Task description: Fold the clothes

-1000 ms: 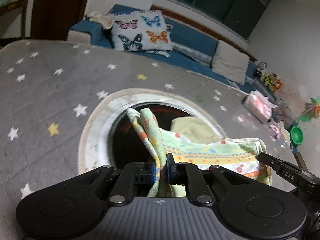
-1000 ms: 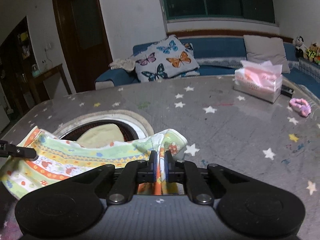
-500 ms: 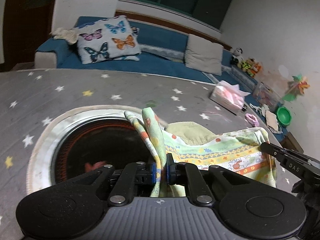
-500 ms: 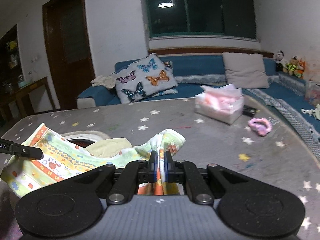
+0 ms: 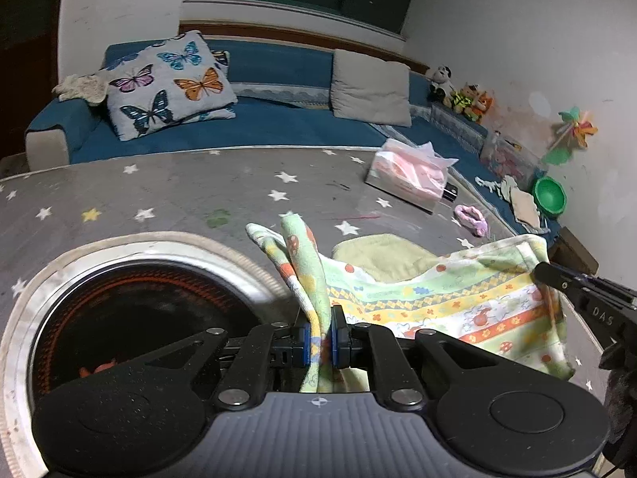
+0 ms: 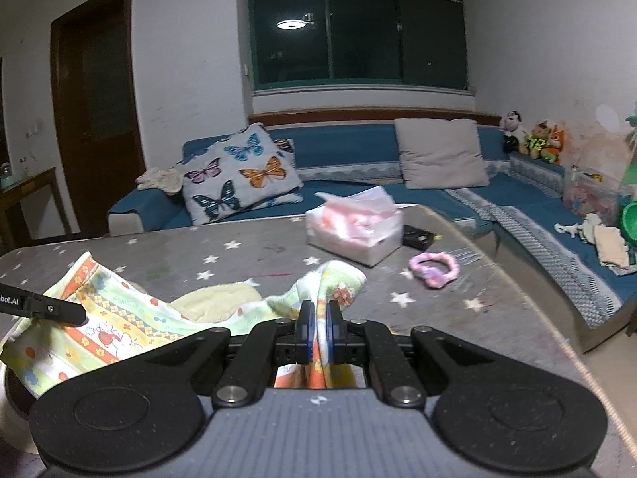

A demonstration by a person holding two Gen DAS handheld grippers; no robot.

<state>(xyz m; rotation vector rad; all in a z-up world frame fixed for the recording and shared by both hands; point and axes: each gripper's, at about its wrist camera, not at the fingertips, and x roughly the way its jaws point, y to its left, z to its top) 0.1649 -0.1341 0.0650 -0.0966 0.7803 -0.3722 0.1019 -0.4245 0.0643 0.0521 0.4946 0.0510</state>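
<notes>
Nearest, the left gripper (image 5: pixel 319 336) and right gripper (image 6: pixel 318 332) are each pinching a corner of the patterned cloth (image 5: pixel 438 298), holding it stretched above the starry table (image 5: pixel 199 183), apparently readying a fold; beyond, a tissue box (image 6: pixel 354 231).

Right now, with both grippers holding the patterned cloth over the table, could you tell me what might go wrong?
1. The patterned cloth hangs close to the round recessed opening in the table; slack could sag into it.
2. The left gripper pinches only a bunched corner, which might slip.
3. Sweeping forward, the right gripper could drag cloth into the pink hair tie or tissue box.
</notes>
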